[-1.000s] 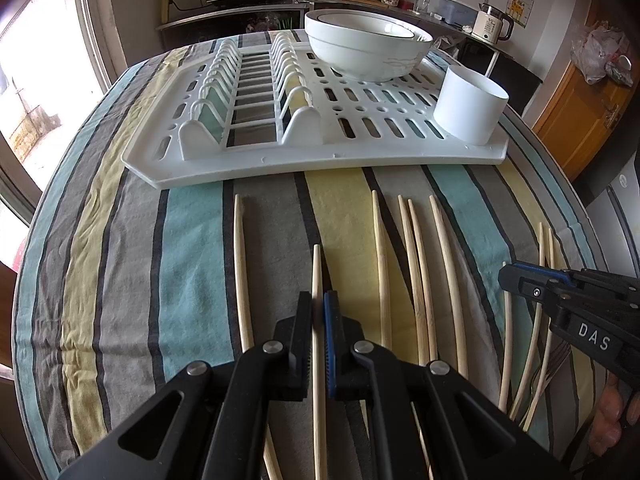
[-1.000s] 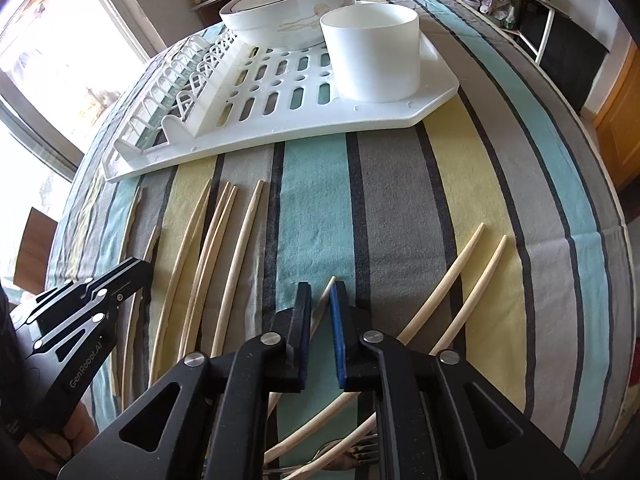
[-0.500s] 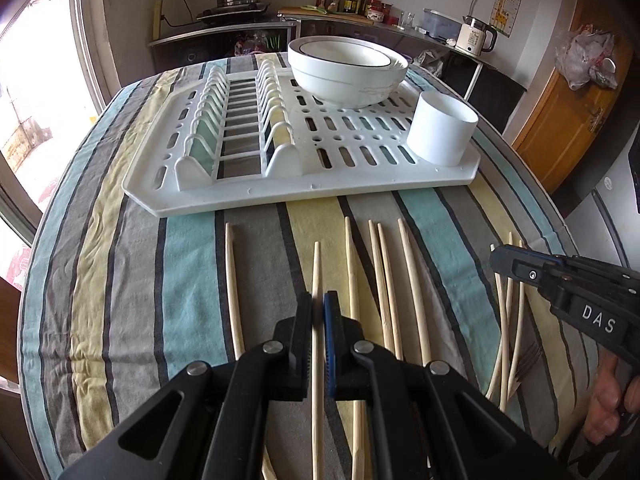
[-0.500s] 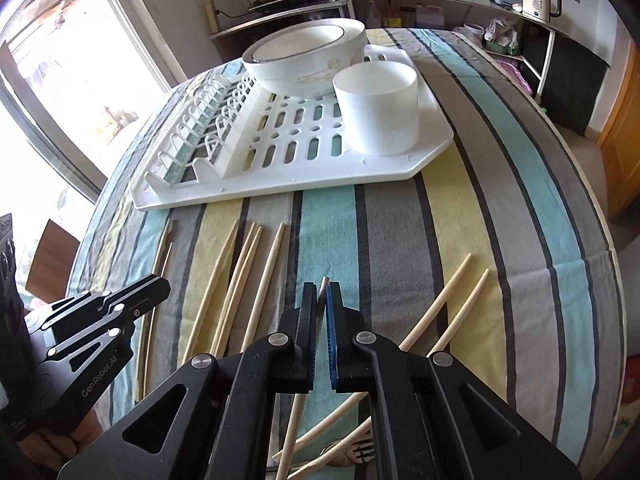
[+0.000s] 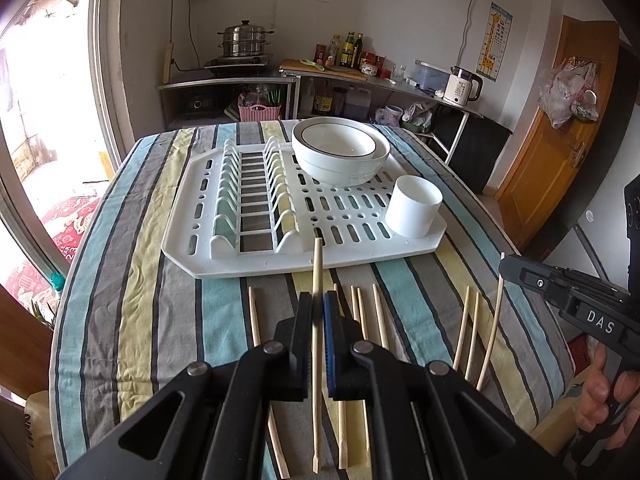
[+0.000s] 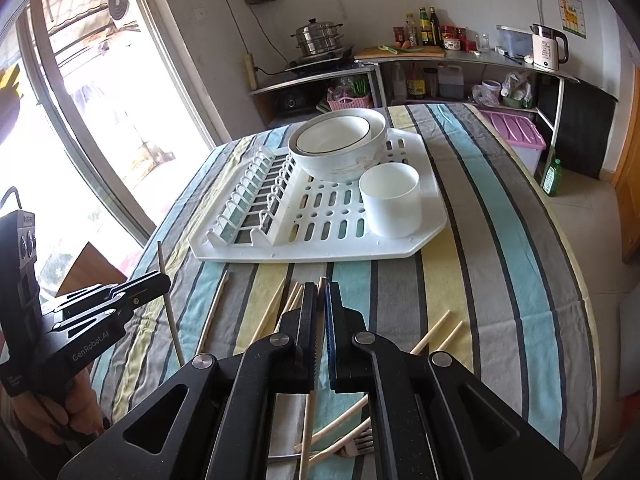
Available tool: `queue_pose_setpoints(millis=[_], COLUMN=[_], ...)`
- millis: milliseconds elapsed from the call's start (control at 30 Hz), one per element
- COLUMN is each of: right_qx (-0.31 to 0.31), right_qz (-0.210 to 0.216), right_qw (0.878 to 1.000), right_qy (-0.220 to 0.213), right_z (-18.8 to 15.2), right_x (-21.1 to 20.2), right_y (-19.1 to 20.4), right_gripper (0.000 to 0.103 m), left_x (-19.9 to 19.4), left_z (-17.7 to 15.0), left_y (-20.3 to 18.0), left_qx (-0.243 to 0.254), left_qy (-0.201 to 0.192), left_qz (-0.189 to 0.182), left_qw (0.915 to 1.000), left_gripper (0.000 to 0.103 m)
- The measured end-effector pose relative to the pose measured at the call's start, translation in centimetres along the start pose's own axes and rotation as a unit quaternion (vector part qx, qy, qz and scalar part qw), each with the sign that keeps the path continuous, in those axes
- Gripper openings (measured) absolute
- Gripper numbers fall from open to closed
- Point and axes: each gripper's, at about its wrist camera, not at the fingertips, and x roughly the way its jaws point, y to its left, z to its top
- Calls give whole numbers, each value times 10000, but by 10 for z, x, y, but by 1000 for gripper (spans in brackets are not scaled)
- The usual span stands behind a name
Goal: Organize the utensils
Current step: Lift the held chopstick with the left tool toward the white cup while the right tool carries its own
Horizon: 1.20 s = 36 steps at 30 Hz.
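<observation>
Pale wooden chopstick (image 5: pixel 317 280) clamped in each gripper, left (image 5: pixel 317 312) and right (image 6: pixel 321 300); white cylindrical cup (image 6: pixel 391 199) ahead at drying rack's (image 6: pixel 400 248) near-right corner, nearer right.

Table (image 5: pixel 132 320) with striped cloth (image 5: pixel 404 304) carries a white rack (image 5: pixel 192 256) at the far side; loose chopsticks (image 5: pixel 380 316) and a fork (image 6: pixel 360 446) lie nearer.

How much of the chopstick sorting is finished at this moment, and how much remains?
Done: nothing visible; the white cup on the drying rack appears empty. In hand: the left gripper is shut on one chopstick, the right gripper on another chopstick, both raised. Left: the loose chopsticks and a fork on the striped tablecloth.
</observation>
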Motion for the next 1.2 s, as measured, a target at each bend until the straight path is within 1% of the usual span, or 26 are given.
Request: queue_pose_setpoints(millis=[367,700,900,1200], right_qx=[-285,-348,-331,-388], right_qz=[88,57,1,-86], right_qw=[9979,9955,9948,9931], right_qy=[-569,-884,-965,-1107], right_z=[1,10,19,40], right_x=[-35,-46,-47,-56], right_y=[11,4,-4,-13], right_gripper=[3,3,3,3], left_x=[-24,-40,-37,-30], left_z=[-1,9,23,58], left_y=[-2,-4,-11,-34], left_qx=[59,82,117,252], left_qy=[-281,-546,-612,-755], left_qz=[-77,-187,-247,-416], left_qw=[9996,9983,9978,9960], left_gripper=[5,5,5,5])
